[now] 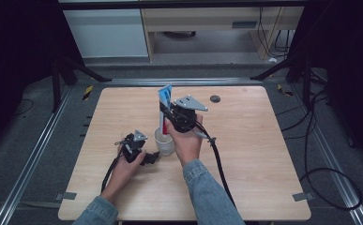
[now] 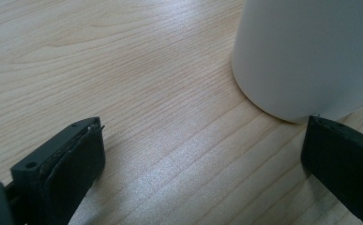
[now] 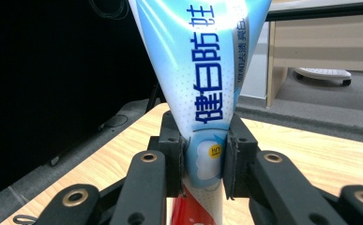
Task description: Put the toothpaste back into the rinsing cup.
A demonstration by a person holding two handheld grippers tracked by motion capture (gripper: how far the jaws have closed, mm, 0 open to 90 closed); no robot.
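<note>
Sleeves (image 1: 207, 197) of blue denim come in at the bottom of the high view, nearest the camera, and each hand carries a gripper over the wooden table (image 1: 245, 168). At the centre of that frame the right gripper (image 1: 167, 115) is clamped on a toothpaste tube (image 1: 165, 97), which stands upright with its flat blue end at the top and its red lower part reaching down into the white cup (image 1: 164, 142). From the right gripper view the grip is plain: both black pads press the tube (image 3: 202, 93) from either side at lower centre, pinching it where the blue print narrows (the red band shows just below the pads, at the bottom edge). Blue characters run up the tube's face toward the top of that frame.

Left of centre in the high view, the left gripper (image 1: 152, 157) rests low on the table just beside the cup, jaws pointed at it. Its own view shows the jaws standing wide apart, one at lower left, one at lower right, nothing between them but bare wood; the cup (image 2: 310, 51) sits at upper right, its base very near the right-hand jaw, though contact cannot be told.
</note>
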